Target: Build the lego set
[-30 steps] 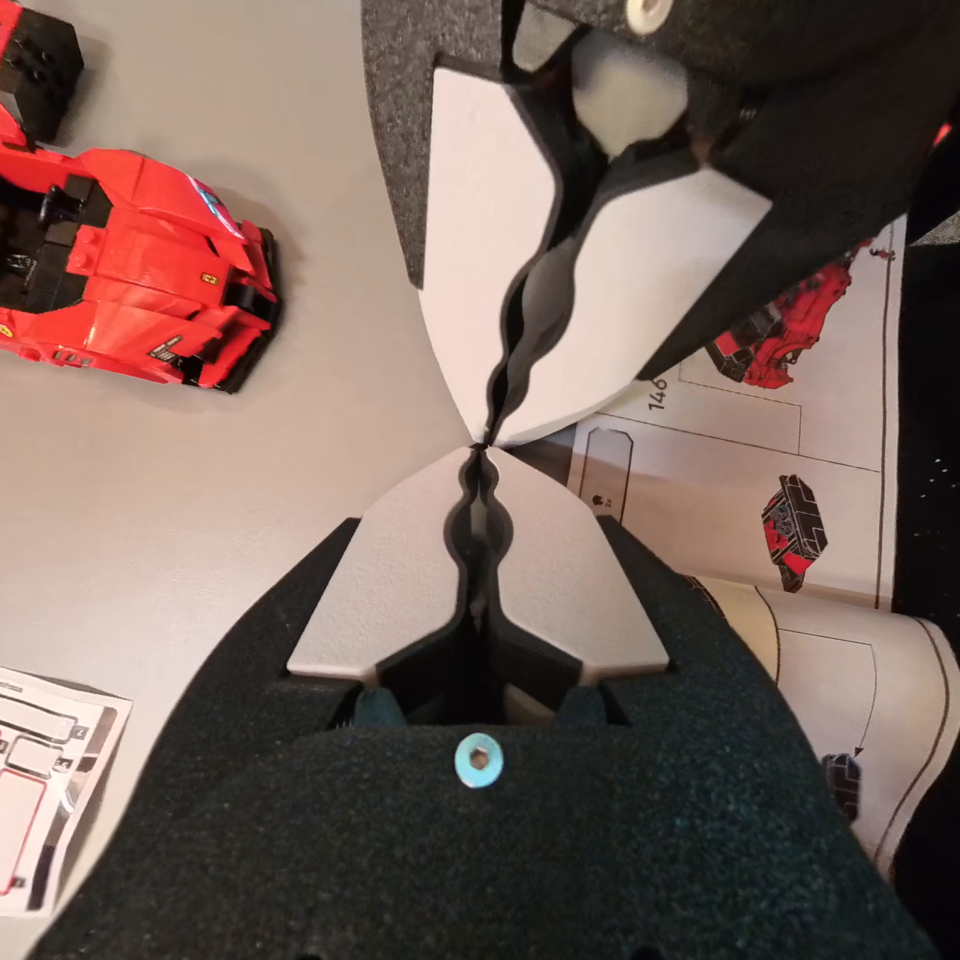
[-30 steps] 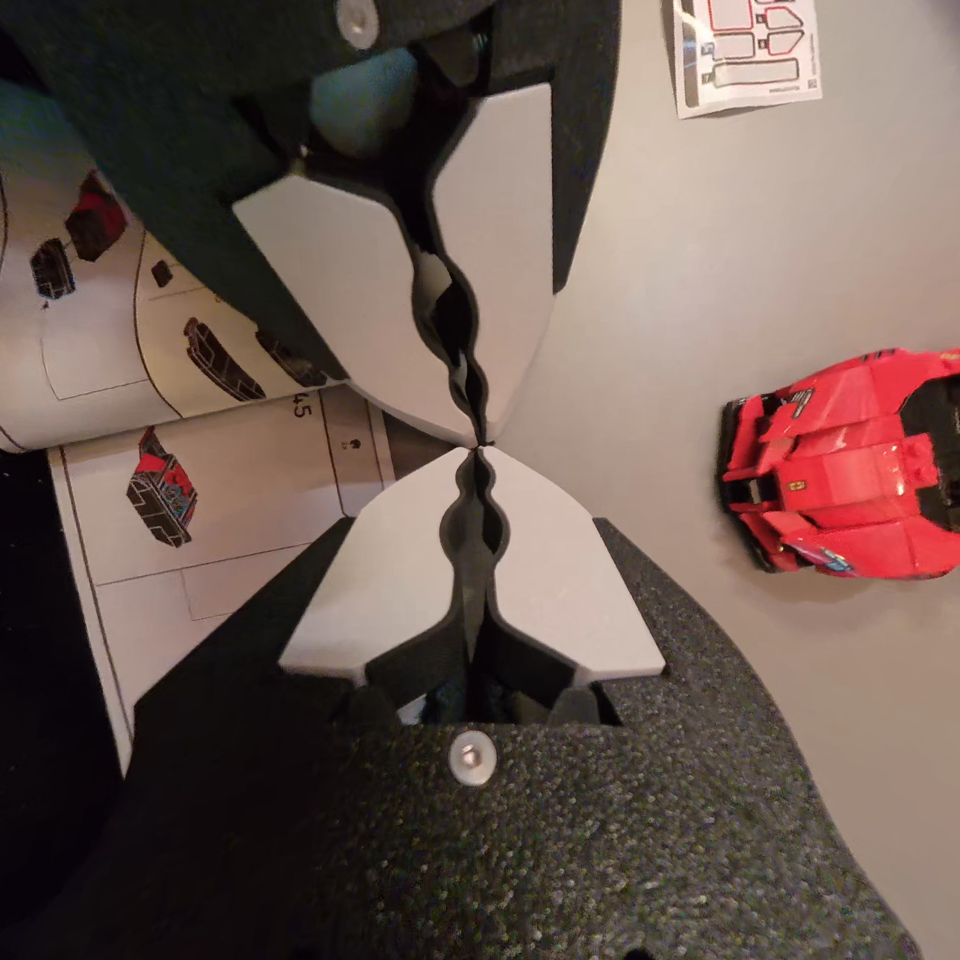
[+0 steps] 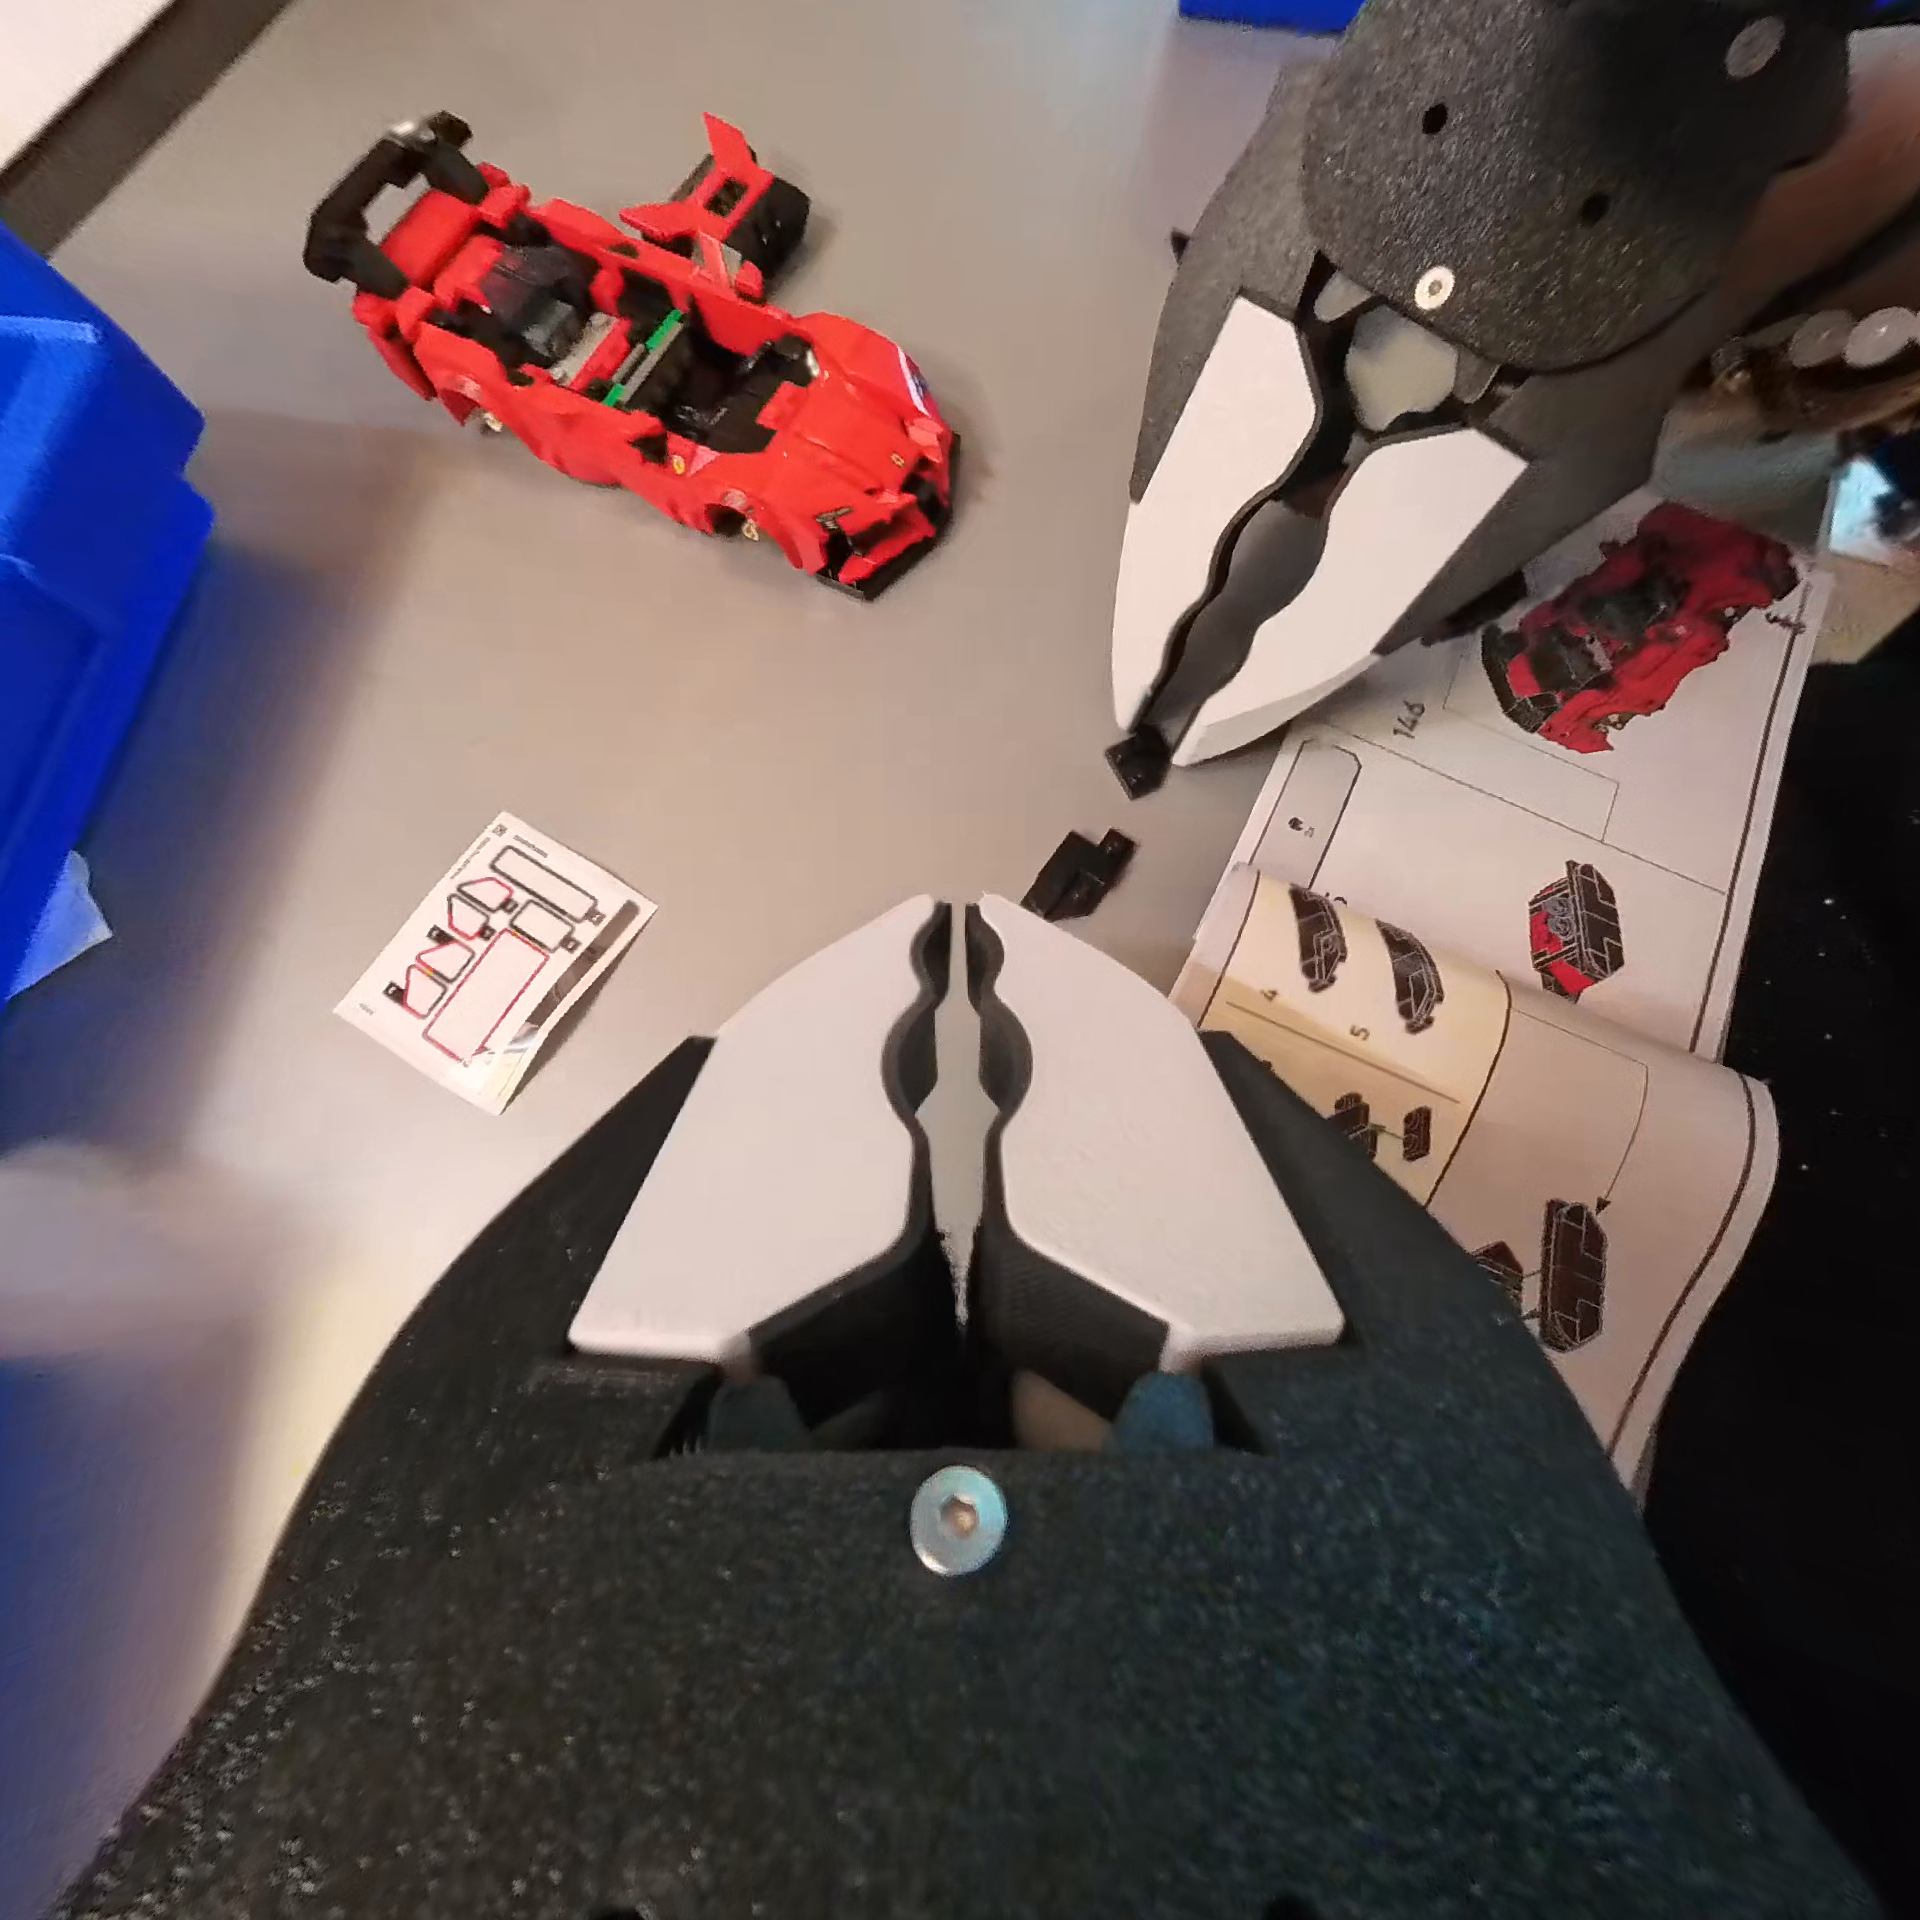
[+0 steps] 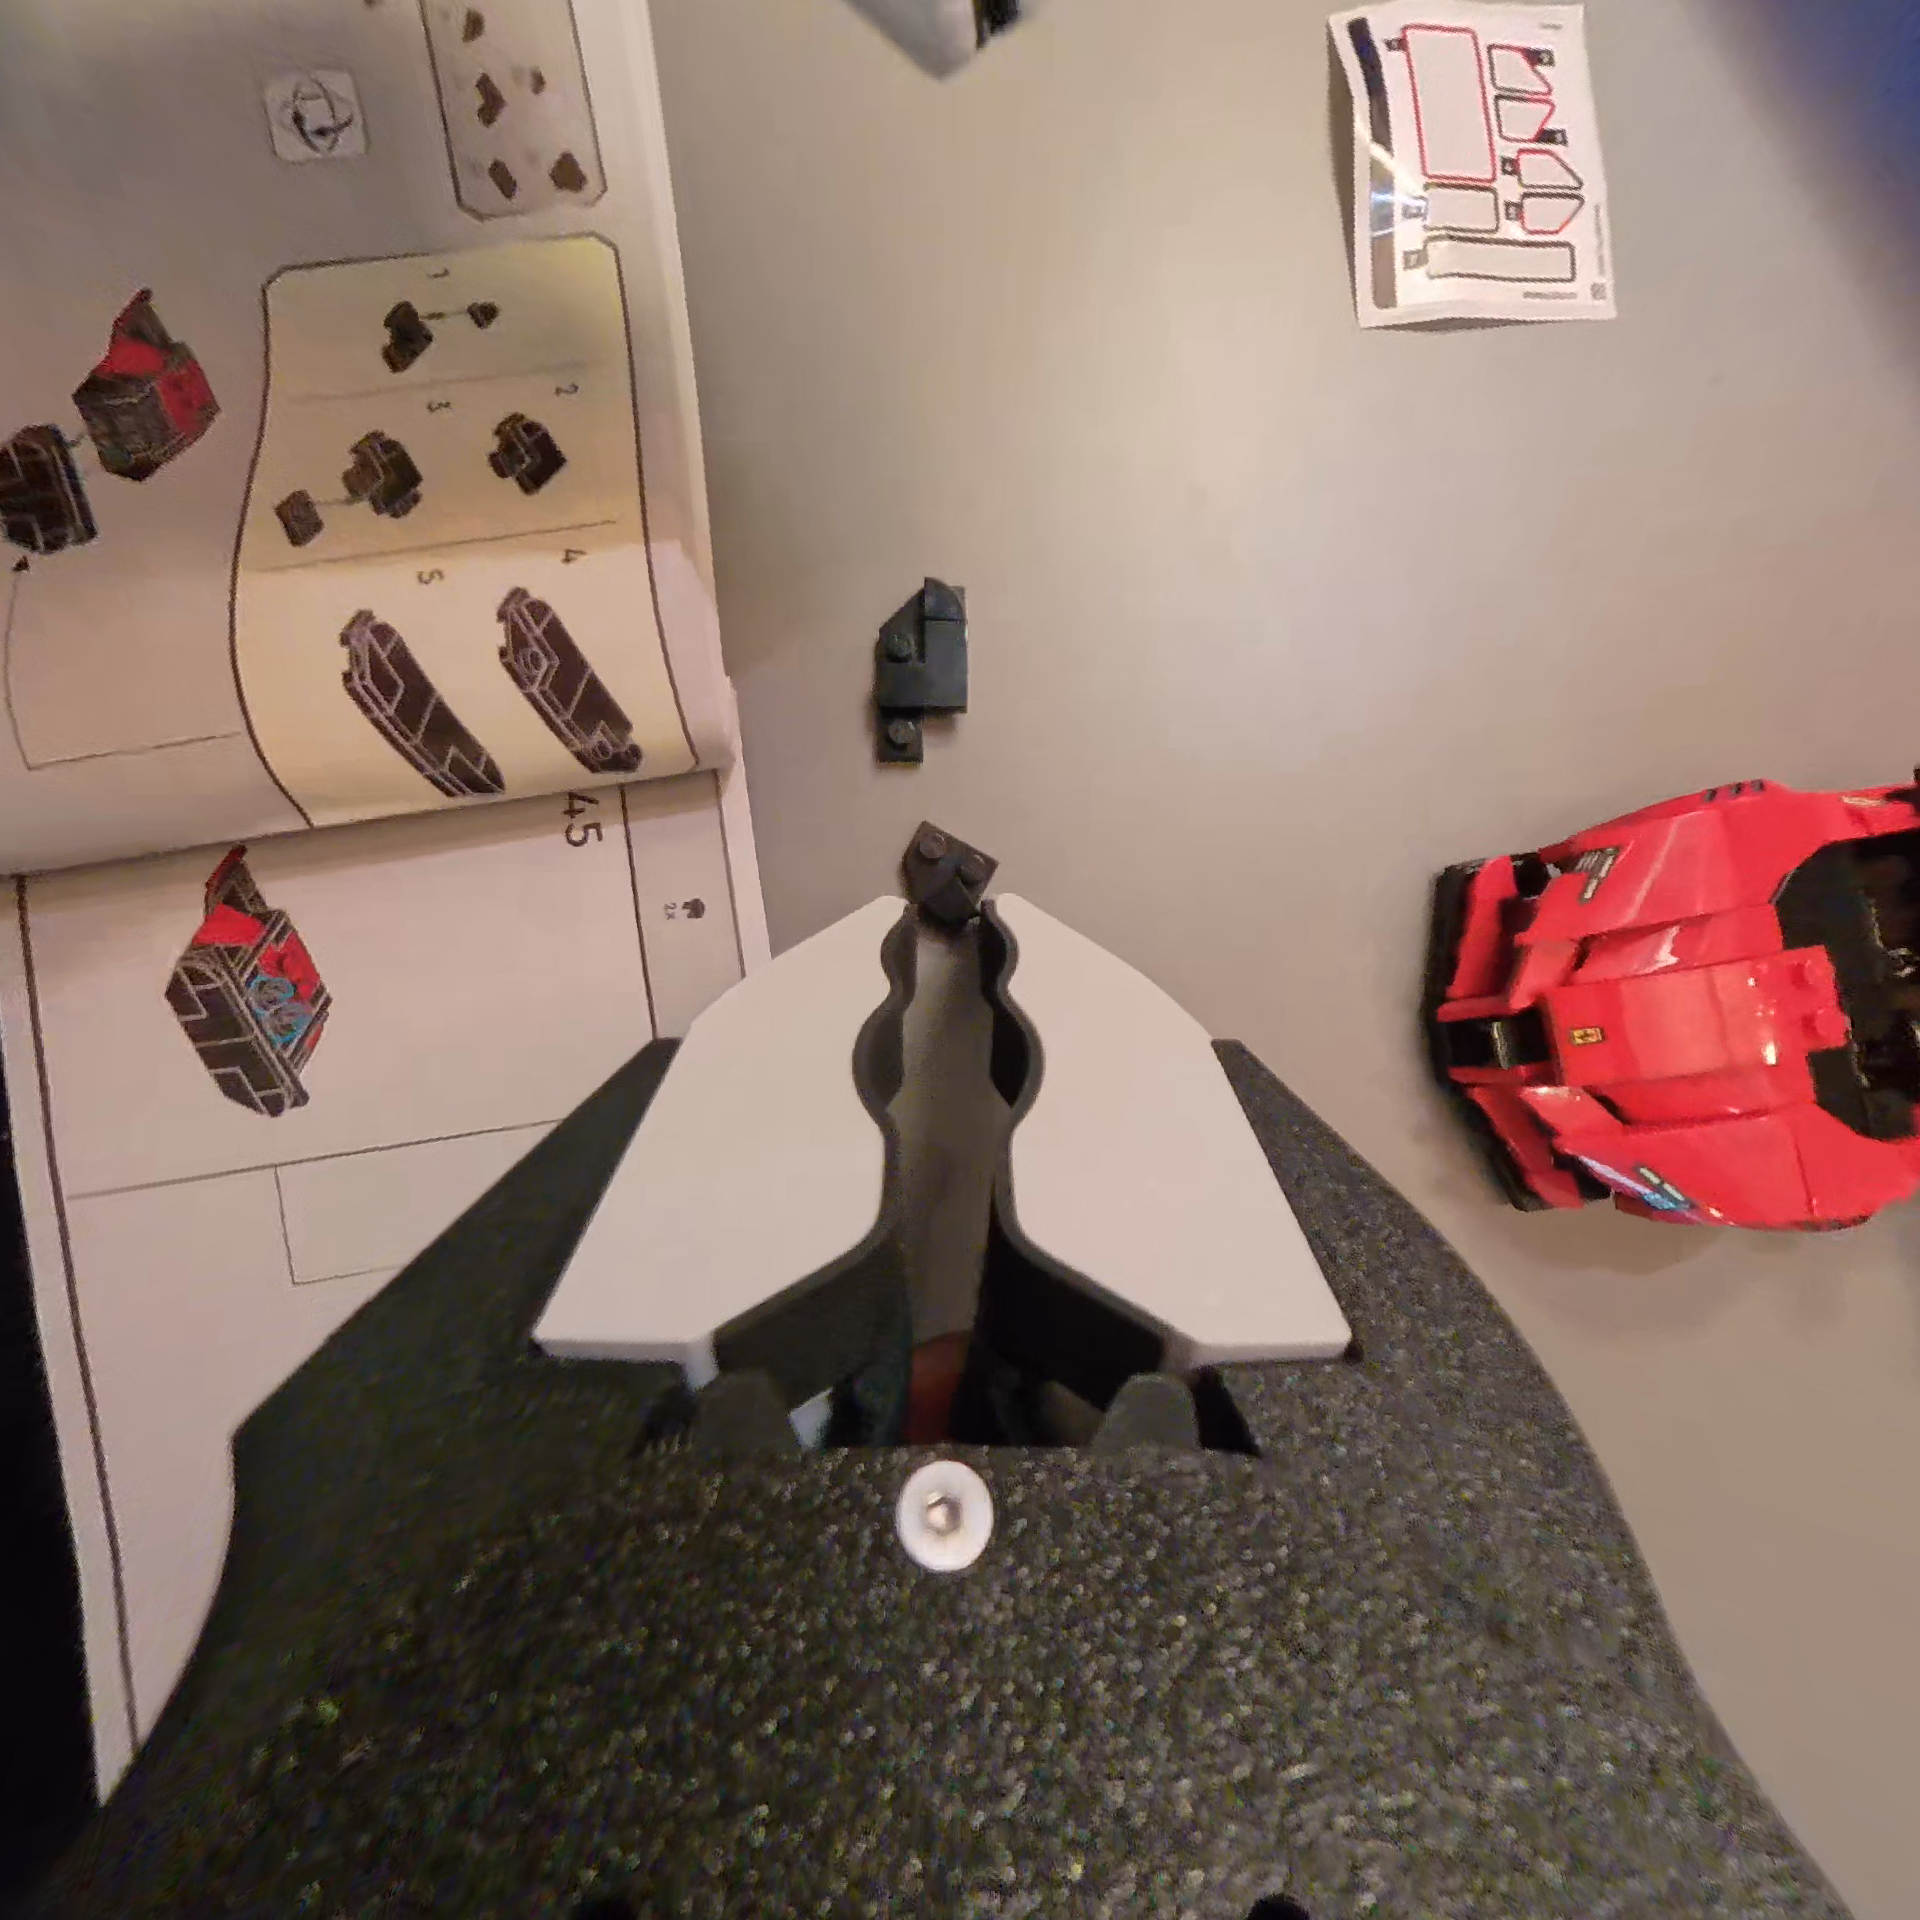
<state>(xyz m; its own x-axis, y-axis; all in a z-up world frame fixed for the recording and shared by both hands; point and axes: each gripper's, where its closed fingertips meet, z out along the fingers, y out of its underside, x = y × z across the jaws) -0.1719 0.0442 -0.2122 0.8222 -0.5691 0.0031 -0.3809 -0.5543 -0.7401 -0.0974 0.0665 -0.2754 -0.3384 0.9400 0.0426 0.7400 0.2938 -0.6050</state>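
Grey tabletop (image 3: 727, 707) carried the whole scene. Left gripper (image 3: 958, 912) hung above it with its fingers almost together, only a thin slit between the tips and nothing in them. Right gripper (image 4: 948, 902) had its fingertips clamped on a small black brick (image 4: 948, 871), seen from the left wrist view at (image 3: 1138, 756), just above the table edge of the booklet (image 4: 416, 1039). A second black piece (image 4: 923, 670) lay flat on the table between the two grippers, close beside the booklet, touching neither gripper. The red car (image 3: 634, 353) stood on the table well apart from both grippers, its cockpit area open on top. A sticker sheet (image 3: 497, 961) lay flat between the car and the left gripper. A blue bin (image 3: 83, 582) stood at the left edge of the left wrist view. The booklet lay open, one page curled upward.
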